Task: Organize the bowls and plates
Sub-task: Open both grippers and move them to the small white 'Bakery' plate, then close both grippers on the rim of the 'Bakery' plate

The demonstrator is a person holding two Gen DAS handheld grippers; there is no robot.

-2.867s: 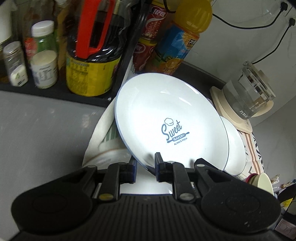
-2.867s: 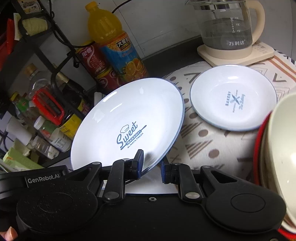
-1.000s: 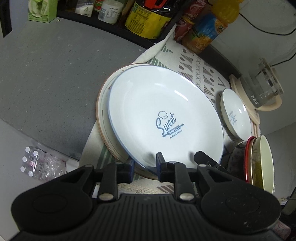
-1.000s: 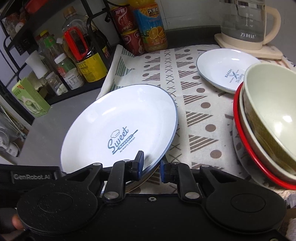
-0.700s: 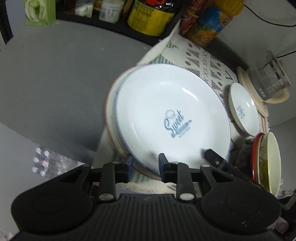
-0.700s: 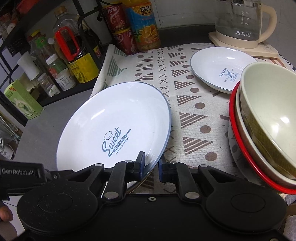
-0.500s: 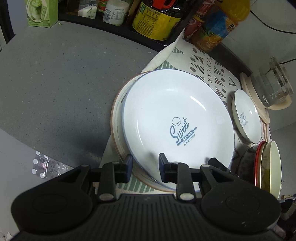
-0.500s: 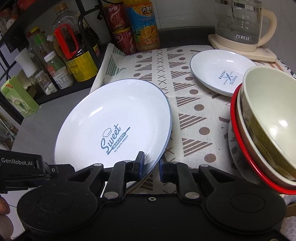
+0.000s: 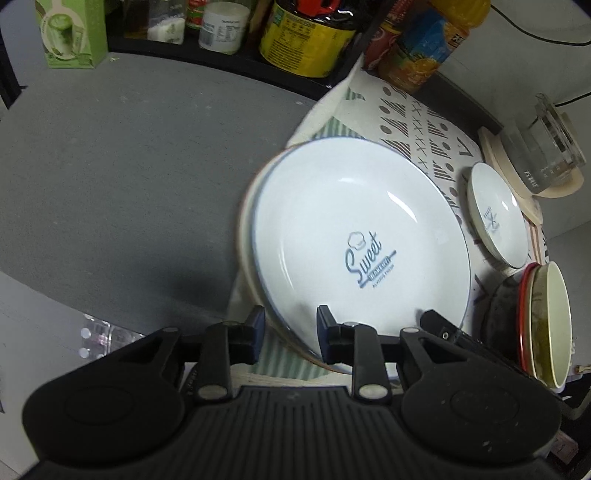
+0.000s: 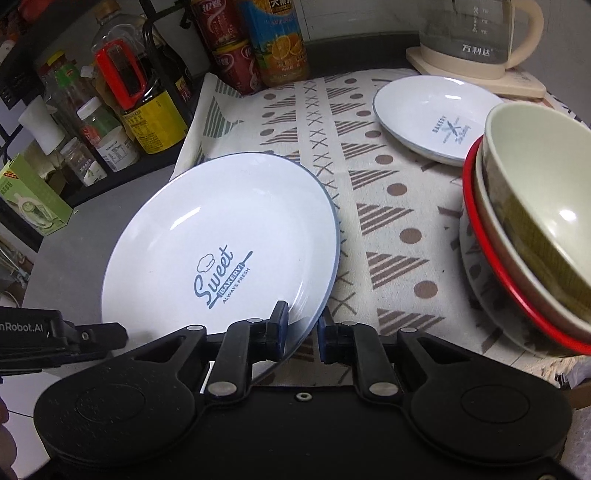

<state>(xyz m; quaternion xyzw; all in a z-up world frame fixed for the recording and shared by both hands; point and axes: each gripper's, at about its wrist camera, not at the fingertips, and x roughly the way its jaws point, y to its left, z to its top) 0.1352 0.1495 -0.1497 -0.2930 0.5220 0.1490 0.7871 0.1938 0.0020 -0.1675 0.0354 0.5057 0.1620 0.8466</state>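
Observation:
A large white "Sweet Bakery" plate [image 9: 354, 236] [image 10: 221, 254] lies on a cream plate with a brown rim [image 9: 246, 236] at the near left of the patterned cloth. My left gripper [image 9: 290, 328] is open, its jaws astride the plates' near edge. My right gripper [image 10: 302, 326] has its jaws open around the white plate's near right rim. A small white plate [image 9: 495, 214] [image 10: 436, 114] lies near the kettle. Stacked bowls [image 9: 543, 321] [image 10: 535, 218], cream inside a red-rimmed one, stand at the right.
A glass kettle [image 10: 476, 33] on a cream base stands at the back right. A black rack with bottles and jars [image 10: 122, 96], cans and an orange juice bottle [image 10: 277, 40] lines the back. A green carton [image 9: 68, 33] stands on the grey counter [image 9: 122, 184].
The large plate came down from the air onto the brown-rimmed plate. Both grippers' jaws have widened and let go of its rim.

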